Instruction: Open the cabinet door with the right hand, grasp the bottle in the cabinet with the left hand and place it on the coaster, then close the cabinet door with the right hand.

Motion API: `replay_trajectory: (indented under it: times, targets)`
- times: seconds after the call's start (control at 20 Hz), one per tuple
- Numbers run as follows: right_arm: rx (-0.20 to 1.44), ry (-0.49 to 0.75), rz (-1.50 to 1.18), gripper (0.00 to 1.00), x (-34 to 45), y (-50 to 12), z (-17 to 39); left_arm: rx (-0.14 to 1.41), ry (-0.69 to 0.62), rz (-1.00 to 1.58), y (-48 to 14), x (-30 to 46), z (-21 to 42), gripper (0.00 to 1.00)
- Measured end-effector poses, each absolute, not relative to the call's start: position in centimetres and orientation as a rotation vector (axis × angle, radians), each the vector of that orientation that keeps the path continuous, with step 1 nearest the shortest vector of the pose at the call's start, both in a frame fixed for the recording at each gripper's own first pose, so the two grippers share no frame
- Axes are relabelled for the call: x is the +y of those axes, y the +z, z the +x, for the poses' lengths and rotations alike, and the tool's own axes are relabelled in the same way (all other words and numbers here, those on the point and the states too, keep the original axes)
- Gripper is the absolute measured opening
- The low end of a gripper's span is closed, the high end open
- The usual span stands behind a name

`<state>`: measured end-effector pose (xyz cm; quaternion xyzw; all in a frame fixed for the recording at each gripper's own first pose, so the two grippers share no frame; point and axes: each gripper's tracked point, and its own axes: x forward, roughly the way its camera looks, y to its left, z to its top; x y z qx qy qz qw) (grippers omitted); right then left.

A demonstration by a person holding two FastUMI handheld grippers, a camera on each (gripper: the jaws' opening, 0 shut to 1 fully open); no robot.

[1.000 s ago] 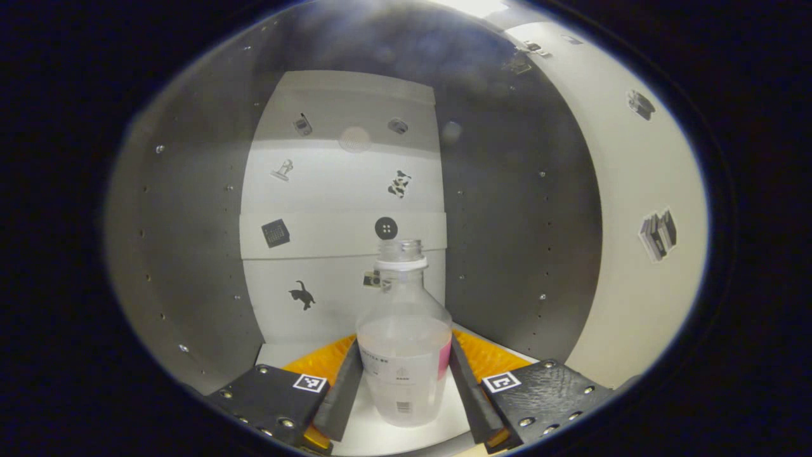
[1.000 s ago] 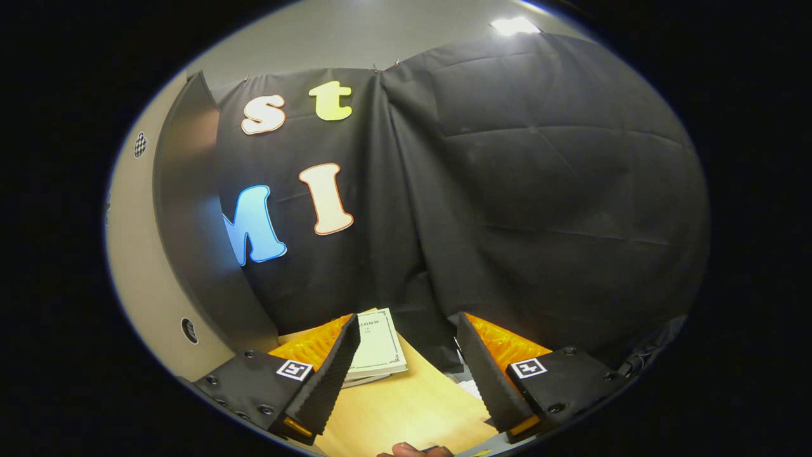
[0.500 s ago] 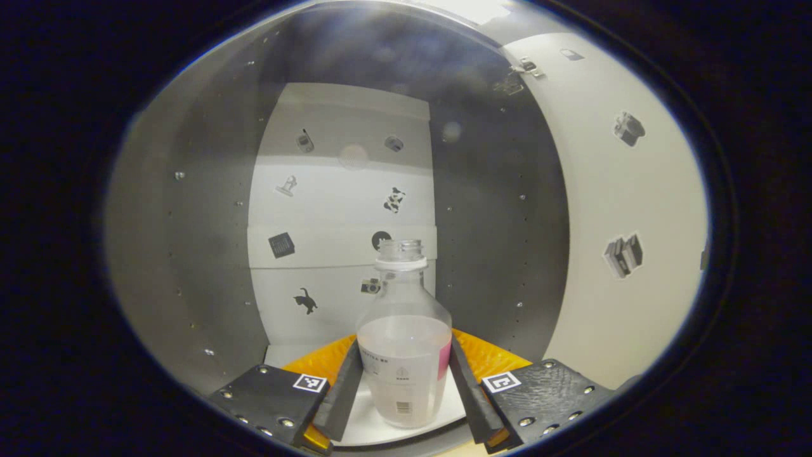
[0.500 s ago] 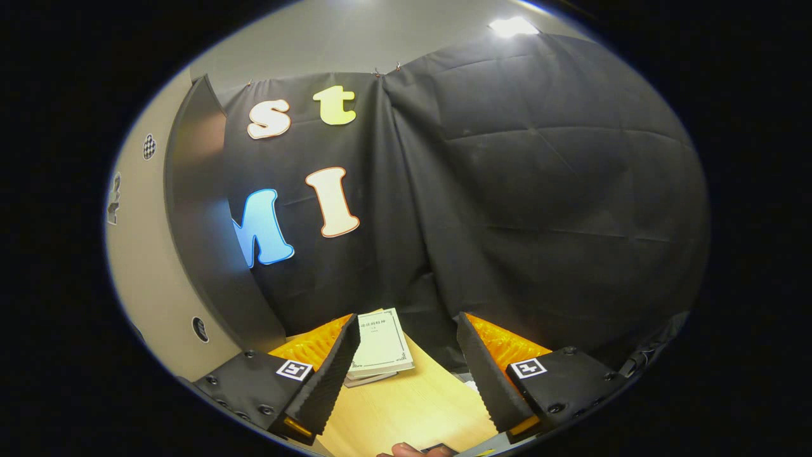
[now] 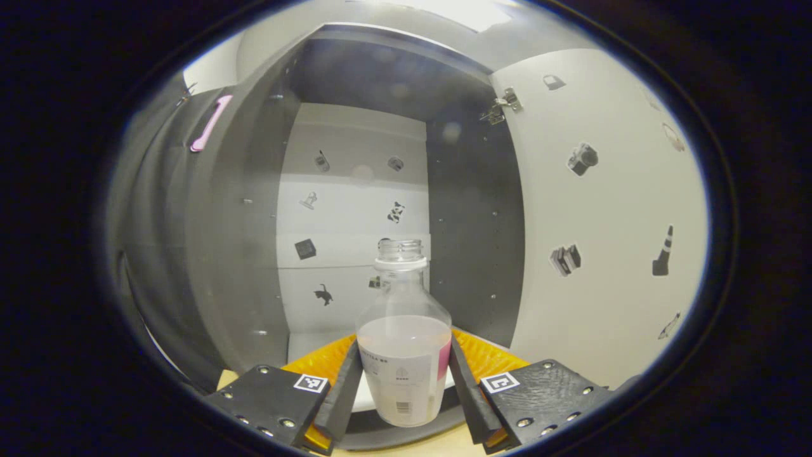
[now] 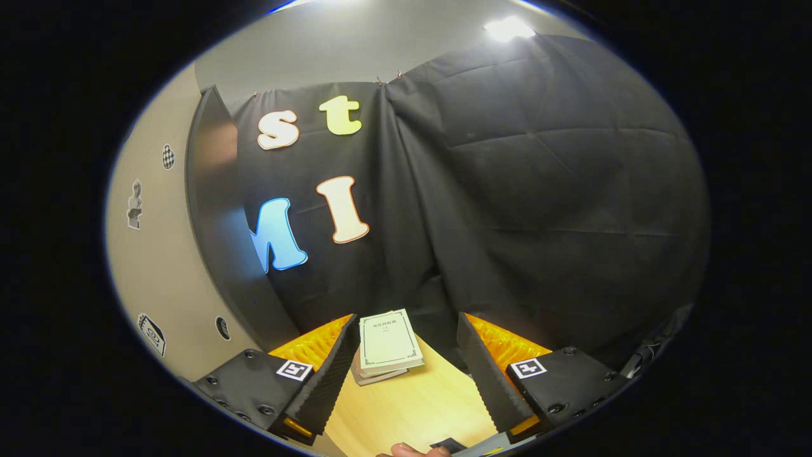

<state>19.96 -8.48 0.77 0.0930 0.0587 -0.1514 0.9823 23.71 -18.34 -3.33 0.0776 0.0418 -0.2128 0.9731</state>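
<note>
At the cabinet (image 5: 235, 254) mouth, our left gripper (image 5: 401, 381) is clamped on the uncapped bottle (image 5: 403, 355), upright just outside the shelf edge; its label print is too small to read. Rightward, the cabinet door (image 5: 602, 241) stands open. Our right gripper (image 6: 406, 368) is spread, holding nothing, above the table (image 6: 412, 406) and a booklet (image 6: 388, 341) with illegible writing.

black screwed gripper (image 5: 403, 387) bodies with square tag markers.
</note>
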Motion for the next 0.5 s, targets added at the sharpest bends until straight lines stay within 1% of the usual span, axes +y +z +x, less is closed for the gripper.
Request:
replay_trajectory:
  times: [0.1,0.2,0.3,0.4,0.5]
  targets:
    - [0.121,-0.298,0.199,0.98,-8.1,0.8,19.5,0.086,-0.409,0.173,-3.5,-16.8,21.9,0.72]
    - [0.122,-0.284,0.206,0.98,-7.5,1.1,19.2,0.102,-0.39,0.178,-4.1,-15.4,20.1,0.71]
    - [0.123,-0.285,0.185,0.97,-7.3,1.3,18.7,0.104,-0.375,0.184,-4.7,-14.0,18.5,0.72]
    - [0.127,-0.281,0.171,0.97,-6.8,1.4,18.1,0.111,-0.34,0.196,-5.7,-12.1,17.1,0.72]
    - [0.124,-0.271,0.176,0.98,-5.9,1.6,17.7,0.123,-0.289,0.202,-7.3,-10.1,15.6,0.71]
